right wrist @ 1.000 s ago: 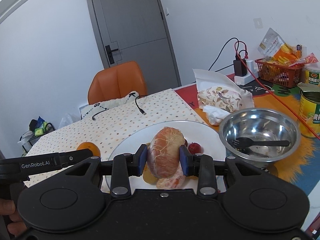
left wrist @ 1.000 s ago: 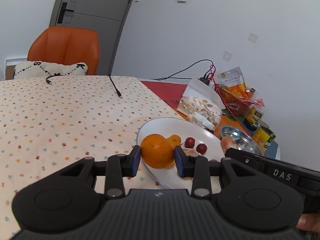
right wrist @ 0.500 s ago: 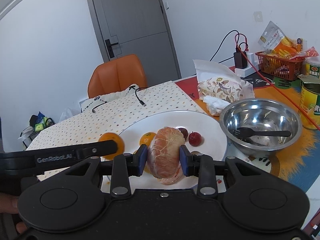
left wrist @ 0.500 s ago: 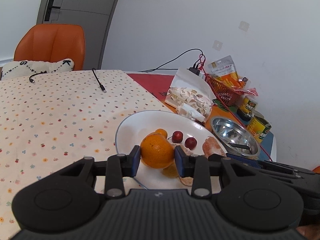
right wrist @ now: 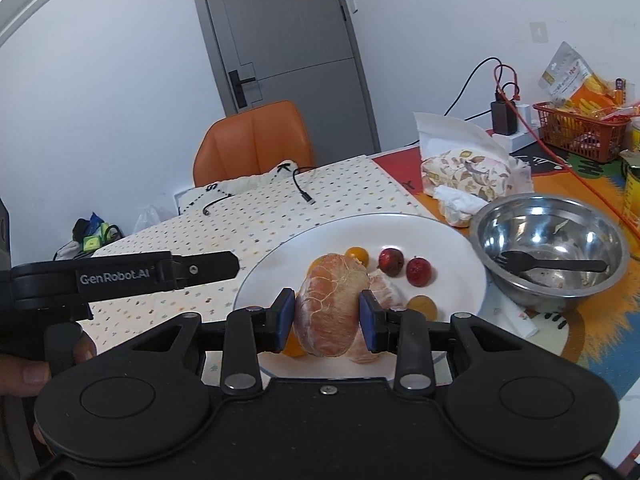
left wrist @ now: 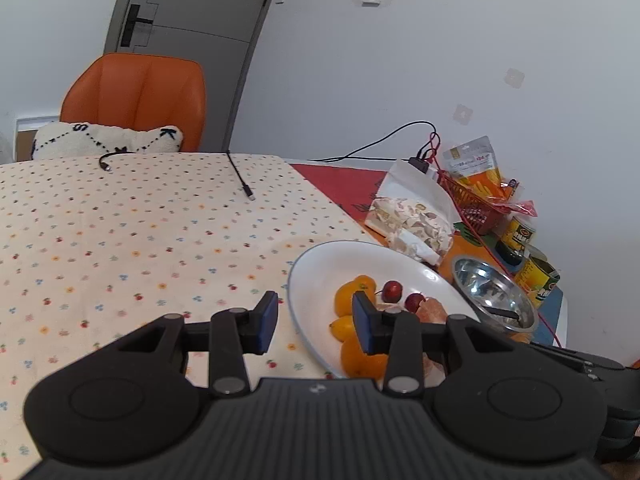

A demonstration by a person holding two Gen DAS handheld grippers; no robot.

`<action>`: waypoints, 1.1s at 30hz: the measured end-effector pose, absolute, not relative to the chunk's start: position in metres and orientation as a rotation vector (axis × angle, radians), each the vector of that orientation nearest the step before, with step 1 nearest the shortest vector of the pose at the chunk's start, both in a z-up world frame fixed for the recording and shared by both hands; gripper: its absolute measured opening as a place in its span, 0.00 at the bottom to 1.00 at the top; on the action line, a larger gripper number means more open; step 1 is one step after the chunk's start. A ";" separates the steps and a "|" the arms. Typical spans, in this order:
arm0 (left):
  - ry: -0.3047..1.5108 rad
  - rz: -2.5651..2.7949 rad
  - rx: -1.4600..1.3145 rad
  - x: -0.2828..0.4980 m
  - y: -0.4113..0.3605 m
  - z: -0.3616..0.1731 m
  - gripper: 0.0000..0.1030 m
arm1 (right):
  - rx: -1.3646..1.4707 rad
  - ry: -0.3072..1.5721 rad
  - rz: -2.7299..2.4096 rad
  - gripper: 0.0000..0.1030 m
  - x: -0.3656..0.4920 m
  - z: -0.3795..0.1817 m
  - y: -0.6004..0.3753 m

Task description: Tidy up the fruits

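Observation:
My left gripper (left wrist: 314, 316) hangs over the near left rim of the white plate (left wrist: 308, 280); its jaws are opening and hold nothing. An orange (left wrist: 360, 358) lies on the plate just behind the right fingertip, beside smaller orange fruits (left wrist: 350, 294) and two red fruits (left wrist: 392, 291). My right gripper (right wrist: 327, 312) is shut on a peeled citrus fruit (right wrist: 332, 292), held just above the plate (right wrist: 452, 248). Loose peeled segments (right wrist: 386, 294) and a yellowish fruit (right wrist: 422, 306) lie under and beside it. The left gripper (right wrist: 230, 266) shows side-on at the left.
A steel bowl (right wrist: 500, 232) with a black fork stands right of the plate. Behind it are a tissue pack (right wrist: 468, 168), a red basket (right wrist: 580, 128) and cans (left wrist: 536, 276). Cables (right wrist: 304, 194) lie on the dotted tablecloth. An orange chair (right wrist: 252, 140) stands at the far side.
My left gripper has let go of the orange, which now lies on the plate, and has shifted left off the plate. The right gripper still grips the peeled fruit.

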State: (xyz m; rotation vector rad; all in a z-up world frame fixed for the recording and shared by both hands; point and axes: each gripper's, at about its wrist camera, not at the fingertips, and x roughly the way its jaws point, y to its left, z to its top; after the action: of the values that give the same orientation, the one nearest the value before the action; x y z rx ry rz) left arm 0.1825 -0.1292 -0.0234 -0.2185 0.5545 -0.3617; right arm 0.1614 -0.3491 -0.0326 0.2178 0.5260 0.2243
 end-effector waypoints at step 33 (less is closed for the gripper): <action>0.594 -0.204 -0.183 0.134 -0.064 -0.015 0.86 | 0.276 0.503 0.338 0.74 0.153 -0.026 -0.318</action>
State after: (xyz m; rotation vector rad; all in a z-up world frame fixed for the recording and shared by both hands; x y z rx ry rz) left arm 0.1341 -0.0642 -0.0149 -0.1827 0.5938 -0.2040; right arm 0.1534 -0.3183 -0.0255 0.2758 0.5034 0.3382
